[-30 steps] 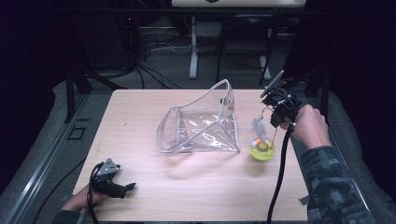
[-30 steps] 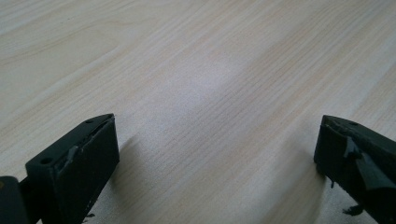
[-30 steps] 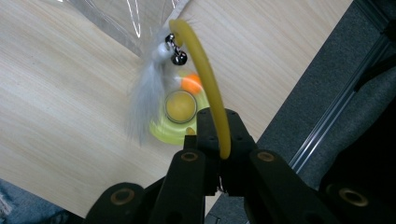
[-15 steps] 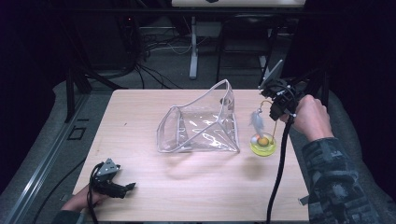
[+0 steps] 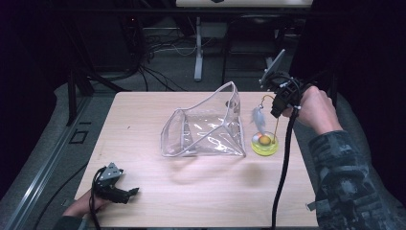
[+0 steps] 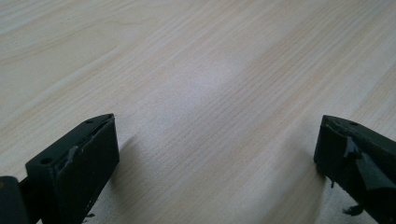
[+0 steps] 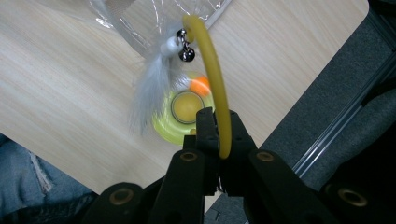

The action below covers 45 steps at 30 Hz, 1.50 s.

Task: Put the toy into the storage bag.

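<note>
A cat toy stands at the table's right: a yellow round base with an orange ball, a curved yellow wire, and a white feather hanging from it. My right gripper is above the base, shut on the wire. In the right gripper view the jaws pinch the yellow wire; a small bell and the feather dangle over the base. I cannot tell whether the base touches the table. My left gripper rests open at the near left, nothing between its jaws.
A clear plastic pouch stands open in the middle of the wooden table, just left of the toy. The right gripper's black cable trails down over the table's right side. Cables and a stand leg lie beyond the far edge.
My right gripper has risen with the yellow wire in it, and the feather and base have shifted a little up and left. The left gripper has stayed put.
</note>
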Each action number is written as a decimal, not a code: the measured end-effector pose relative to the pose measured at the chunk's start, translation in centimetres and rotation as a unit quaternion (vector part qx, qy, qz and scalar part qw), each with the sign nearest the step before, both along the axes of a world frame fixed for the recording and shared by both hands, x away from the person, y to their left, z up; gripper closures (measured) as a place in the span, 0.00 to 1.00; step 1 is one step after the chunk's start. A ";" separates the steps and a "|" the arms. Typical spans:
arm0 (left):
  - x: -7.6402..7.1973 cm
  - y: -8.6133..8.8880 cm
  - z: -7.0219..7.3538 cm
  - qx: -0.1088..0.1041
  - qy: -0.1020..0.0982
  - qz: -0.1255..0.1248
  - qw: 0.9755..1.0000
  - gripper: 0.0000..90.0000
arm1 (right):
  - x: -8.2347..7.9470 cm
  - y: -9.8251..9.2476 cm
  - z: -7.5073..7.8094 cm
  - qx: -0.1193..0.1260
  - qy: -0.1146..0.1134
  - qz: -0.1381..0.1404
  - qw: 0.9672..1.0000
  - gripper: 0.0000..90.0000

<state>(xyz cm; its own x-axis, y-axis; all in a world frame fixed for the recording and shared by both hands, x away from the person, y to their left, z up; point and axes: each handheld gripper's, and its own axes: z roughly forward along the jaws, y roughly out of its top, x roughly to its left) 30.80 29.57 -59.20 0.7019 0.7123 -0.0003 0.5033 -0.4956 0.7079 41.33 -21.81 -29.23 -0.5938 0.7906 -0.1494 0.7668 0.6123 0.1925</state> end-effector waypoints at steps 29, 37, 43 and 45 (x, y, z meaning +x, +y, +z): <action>0.0 0.0 0.0 0.000 0.000 0.000 1.000 0.00 | 2.0 1.3 5.3 -0.006 -0.020 -0.002 1.000 0.97; 0.0 0.0 0.0 0.000 0.000 0.000 1.000 0.00 | 2.4 2.0 6.6 -0.020 -0.031 0.003 0.999 0.97; 0.0 0.0 0.0 0.000 0.000 0.000 1.000 0.00 | 2.5 2.3 7.6 -0.018 -0.039 0.003 0.999 0.97; 0.0 0.0 0.0 0.000 0.000 0.000 1.000 0.00 | 2.5 2.5 8.0 -0.022 -0.041 0.005 0.999 0.97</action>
